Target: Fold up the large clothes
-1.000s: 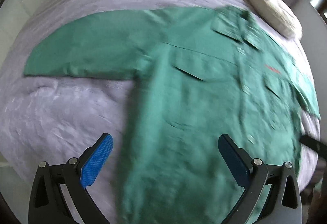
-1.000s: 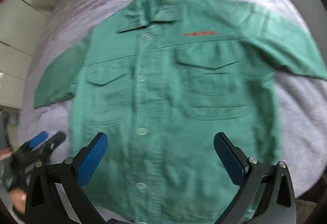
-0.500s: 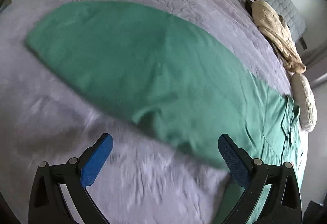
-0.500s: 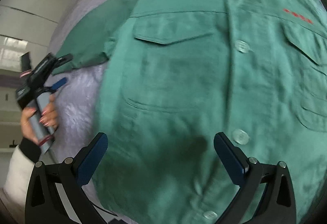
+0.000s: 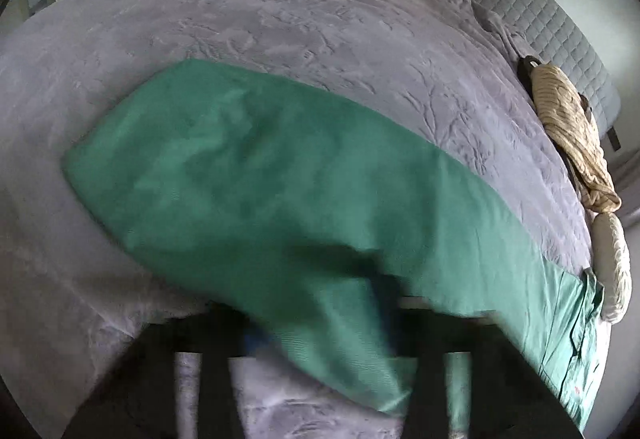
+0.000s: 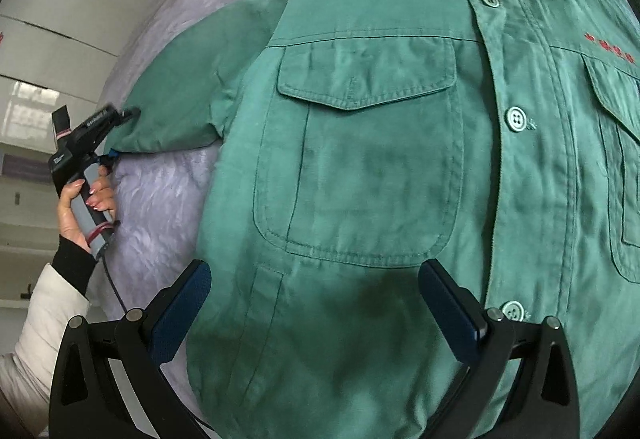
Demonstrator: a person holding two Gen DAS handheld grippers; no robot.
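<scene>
Green shirt (image 6: 380, 167) with red lettering (image 6: 610, 47) lies on lilac bedspread (image 5: 320, 23).

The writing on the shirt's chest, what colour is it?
Red. The small writing sits above a pocket on the green shirt, clearest in the right wrist view.

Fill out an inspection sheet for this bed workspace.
Surface: purple bedspread, wrinkled.
Job's things: green shirt spread front-up and buttoned; its sleeve stretched out flat.
Clutter: beige garment and white cushion at the headboard end.
Grippers: left gripper closing on the sleeve's cuff; right gripper open, over the shirt's lower front.
Cables: dark cable running down from the left gripper's handle.
Surroundings: quilted grey headboard.
</scene>
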